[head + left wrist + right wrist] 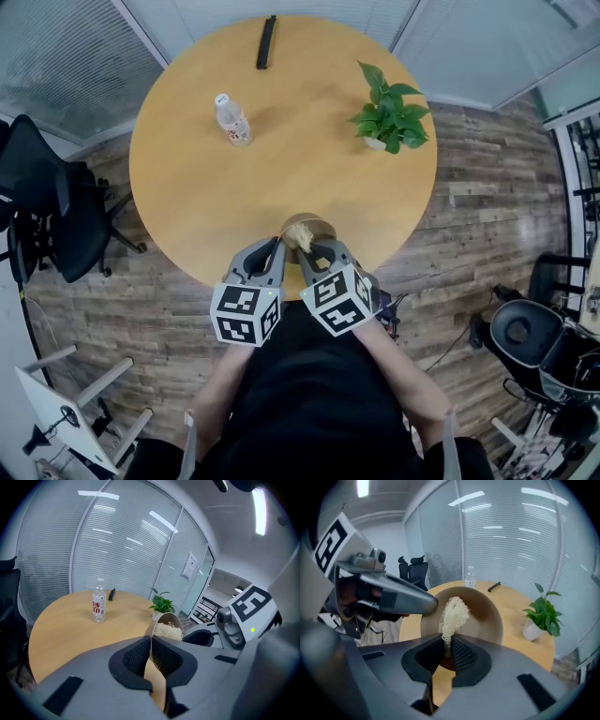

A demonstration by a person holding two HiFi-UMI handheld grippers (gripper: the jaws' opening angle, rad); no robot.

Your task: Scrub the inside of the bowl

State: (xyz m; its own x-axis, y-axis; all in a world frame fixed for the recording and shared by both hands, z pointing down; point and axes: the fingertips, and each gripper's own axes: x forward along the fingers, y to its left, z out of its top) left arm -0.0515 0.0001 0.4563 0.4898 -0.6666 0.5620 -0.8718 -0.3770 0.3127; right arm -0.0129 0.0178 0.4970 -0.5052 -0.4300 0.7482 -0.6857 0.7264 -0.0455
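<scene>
A tan bowl (317,227) is held up at the near edge of the round wooden table (187,178), tipped on its side. My left gripper (277,246) is shut on the bowl's rim (151,641), which runs thin between its pads. My right gripper (307,246) is shut on a pale fibrous scrubber (452,613); the tuft stands inside the bowl (487,613), against its inner wall. In the left gripper view the scrubber (167,631) shows as a pale mass in the bowl's mouth.
On the table stand a clear water bottle (232,118), a potted green plant (389,115) and a dark flat bar (266,42) at the far edge. Black office chairs (52,202) stand left, more equipment (539,342) right, on a wood-plank floor.
</scene>
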